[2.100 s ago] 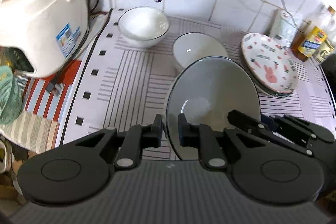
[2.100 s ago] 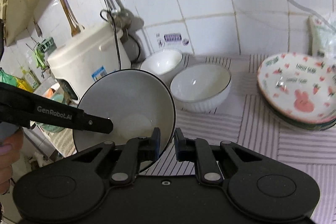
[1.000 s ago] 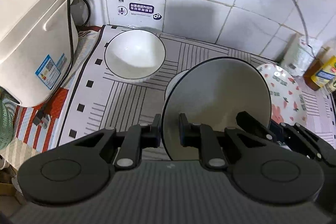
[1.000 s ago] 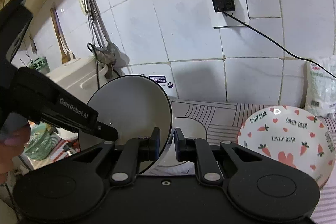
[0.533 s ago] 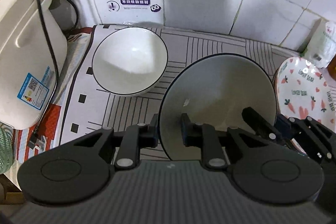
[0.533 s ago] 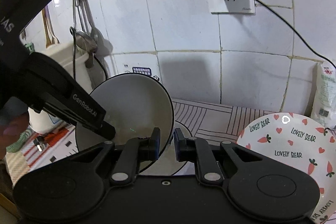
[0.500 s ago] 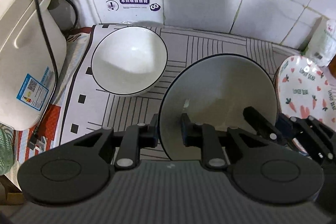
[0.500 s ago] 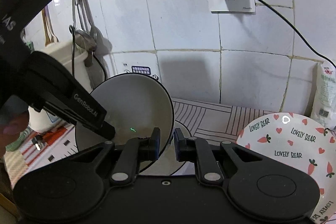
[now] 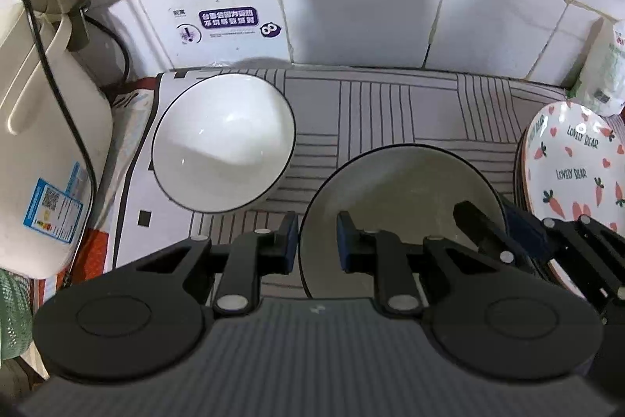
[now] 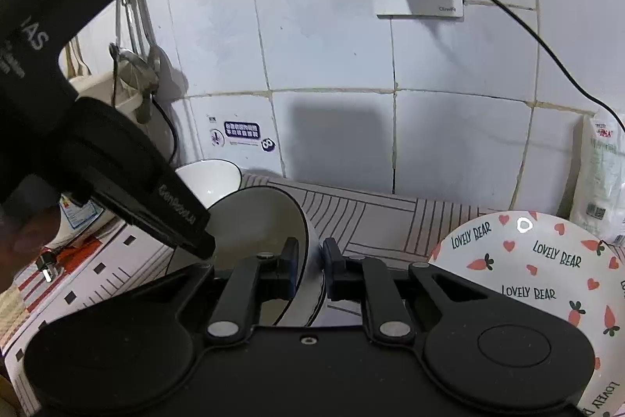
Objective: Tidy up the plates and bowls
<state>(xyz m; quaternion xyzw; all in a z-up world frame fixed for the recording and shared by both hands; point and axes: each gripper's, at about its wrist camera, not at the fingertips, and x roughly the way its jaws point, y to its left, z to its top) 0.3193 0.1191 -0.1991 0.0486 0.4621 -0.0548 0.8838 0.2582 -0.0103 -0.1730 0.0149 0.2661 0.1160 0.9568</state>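
left gripper (image 9: pixel 317 238): fingers pinching near rim of black-rimmed bowl (image 9: pixel 402 198)
right gripper (image 10: pixel 309 266): fingers clamping same bowl's right rim
bowl: sitting low over striped mat (image 9: pixel 375 112)
second white bowl (image 9: pixel 222 143): resting left, by rice cooker (image 9: pixel 43 143)
carrot plates (image 9: pixel 574 167): lying right

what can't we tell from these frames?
Left wrist: whatever lies under the held bowl, hidden by the bowl.
Left wrist: whether the left gripper clamps its rim; unclear.
Both views: plates under the carrot plate; cut off by frame edge.
Right wrist: back bowl, mostly behind the left gripper.
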